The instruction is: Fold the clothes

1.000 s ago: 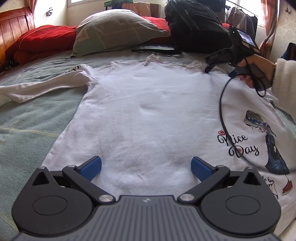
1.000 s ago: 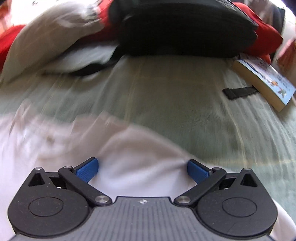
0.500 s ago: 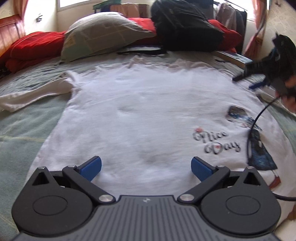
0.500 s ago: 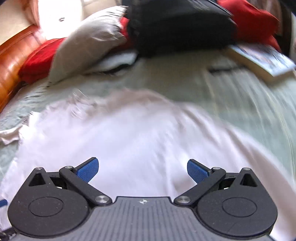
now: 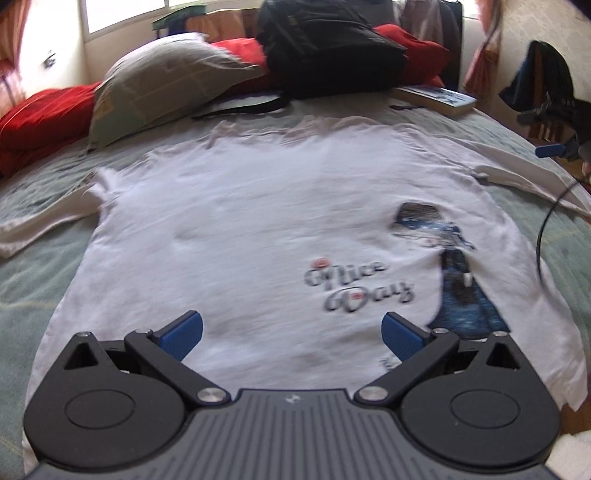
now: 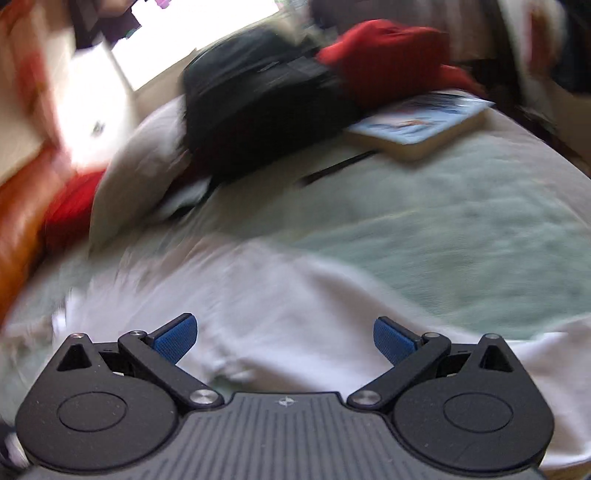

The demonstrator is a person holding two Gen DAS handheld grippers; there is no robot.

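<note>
On the bed (image 5: pixel 33 280): one white T-shirt (image 5: pixel 258 221), one book (image 5: pixel 436 99), one backpack (image 5: pixel 325 51).

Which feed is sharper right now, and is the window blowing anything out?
Left wrist view: only slightly soft, the shirt print still reads "Nice Day"; window bright but contained. Right wrist view: heavy motion smear, backpack and book streaked, window washed to white. Both fisheye-curved; both grippers sharp and open.
</note>
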